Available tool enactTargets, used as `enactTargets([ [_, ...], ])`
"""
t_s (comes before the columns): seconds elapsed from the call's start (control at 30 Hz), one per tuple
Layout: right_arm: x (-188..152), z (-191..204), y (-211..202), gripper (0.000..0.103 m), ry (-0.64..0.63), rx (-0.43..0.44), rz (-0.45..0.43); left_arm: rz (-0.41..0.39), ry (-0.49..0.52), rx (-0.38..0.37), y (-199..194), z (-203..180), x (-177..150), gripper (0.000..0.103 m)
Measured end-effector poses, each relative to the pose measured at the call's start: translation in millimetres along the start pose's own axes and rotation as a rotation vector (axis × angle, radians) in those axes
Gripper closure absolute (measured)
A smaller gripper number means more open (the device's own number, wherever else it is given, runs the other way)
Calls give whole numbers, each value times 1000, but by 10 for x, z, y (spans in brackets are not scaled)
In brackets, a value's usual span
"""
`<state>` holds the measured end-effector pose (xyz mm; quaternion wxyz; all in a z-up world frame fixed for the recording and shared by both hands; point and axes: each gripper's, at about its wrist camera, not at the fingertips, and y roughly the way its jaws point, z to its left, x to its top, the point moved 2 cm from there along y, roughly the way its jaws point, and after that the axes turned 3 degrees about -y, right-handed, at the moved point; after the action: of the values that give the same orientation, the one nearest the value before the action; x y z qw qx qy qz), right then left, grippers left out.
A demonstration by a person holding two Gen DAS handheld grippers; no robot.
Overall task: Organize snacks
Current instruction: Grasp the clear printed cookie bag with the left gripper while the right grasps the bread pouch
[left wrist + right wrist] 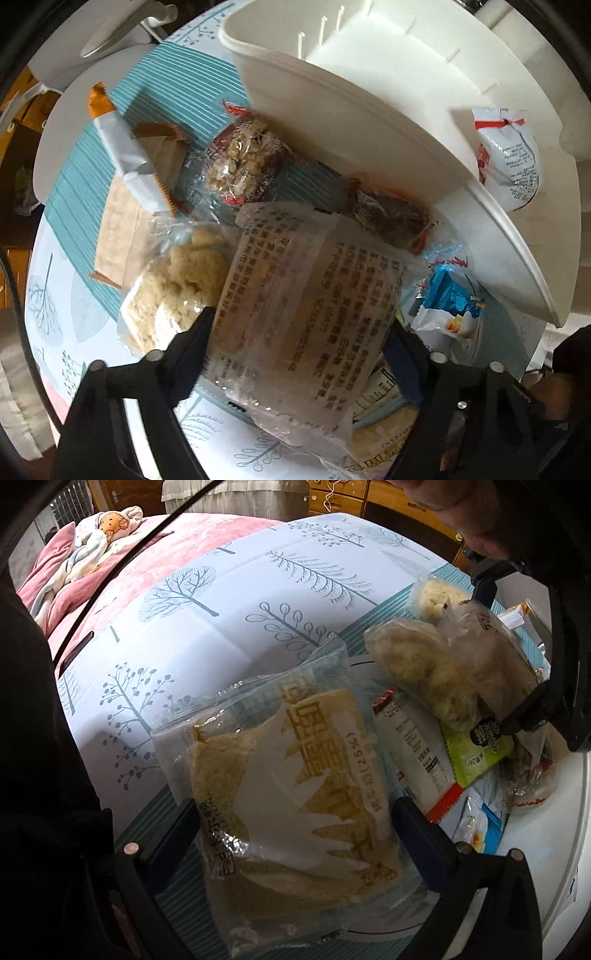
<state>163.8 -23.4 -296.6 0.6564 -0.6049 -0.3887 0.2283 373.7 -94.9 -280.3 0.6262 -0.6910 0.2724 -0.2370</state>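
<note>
Now both of my grippers are closed on snacks above the tree-print tablecloth (229,602). My left gripper (295,354) grasps a clear packet (291,295) printed with dense black Chinese text (too blurred to read), pale crumbly cake showing through its wrapper. My right gripper (295,823) clamps a clear bread packet (291,797) with large gold Chinese characters, a white crown-shaped graphic and the figure "(2.5%)"; the slice inside is flat and golden-brown.

In the left wrist view I count two dark red packets of nut-and-grain clusters: one (240,162) lying on the teal striped mat (74,206), another (391,218) against the wall of the white plastic basket (332,122). One white-and-red sachet (506,158) sits inside that basket. A second pale crumbly cake packet (173,291) lies just beside the one I hold, and one blue-and-white sachet (450,306) lies near the basket's rim. One long white wrapper with orange ends (129,158) lies farther out on the mat.

In the right wrist view, one white stick packet with a red edge (413,753) and one green-labelled packet (476,749) rest between my two grippers. A pink quilt (74,576) lies at the far end.
</note>
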Motion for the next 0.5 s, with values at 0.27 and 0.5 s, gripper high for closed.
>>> enactTargets([
  [0.27,109,-83,16,7,105,20,67,-53,-152,-23,-158,223,-273,33],
  [0.5,26,-61,12,10,339,67,135,-97,-258,-33,-342,267,-691,33],
])
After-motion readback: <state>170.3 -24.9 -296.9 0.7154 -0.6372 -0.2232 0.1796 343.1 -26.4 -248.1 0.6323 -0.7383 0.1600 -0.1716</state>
